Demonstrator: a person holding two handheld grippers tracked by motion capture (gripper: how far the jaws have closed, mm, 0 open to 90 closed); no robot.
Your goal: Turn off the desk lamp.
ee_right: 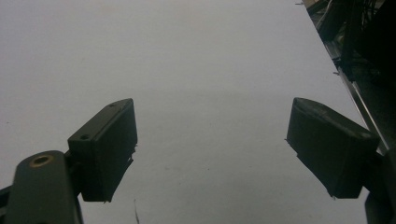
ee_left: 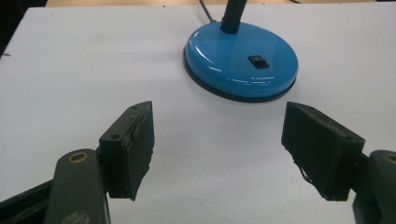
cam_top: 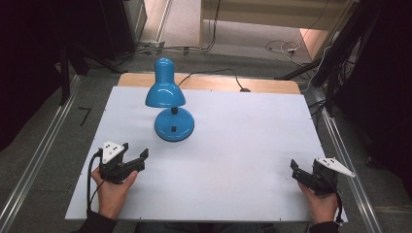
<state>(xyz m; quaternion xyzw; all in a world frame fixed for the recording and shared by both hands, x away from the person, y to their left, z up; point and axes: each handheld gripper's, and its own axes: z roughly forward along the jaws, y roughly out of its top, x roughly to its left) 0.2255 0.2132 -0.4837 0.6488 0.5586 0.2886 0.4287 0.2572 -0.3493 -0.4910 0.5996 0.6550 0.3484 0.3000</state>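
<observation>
**Left gripper faces a blue desk lamp**

High view: a blue lamp [cam_top: 171,104] stands left of centre on the white desk [cam_top: 243,145], its cord trailing off the back. The left gripper [cam_top: 138,158] sits near it; the right gripper [cam_top: 294,171] is well apart.

Left gripper view: fingers [ee_left: 133,149] wide and empty, aimed at the lamp's base, likely for its switch [ee_left: 258,61].

Right gripper view: fingers [ee_right: 105,147] wide over bare desk. No readable writing.

Bare white table [cam_top: 233,160] ahead of both tools (blue lamp [cam_top: 170,104] the sole obstacle, far-left)
</observation>
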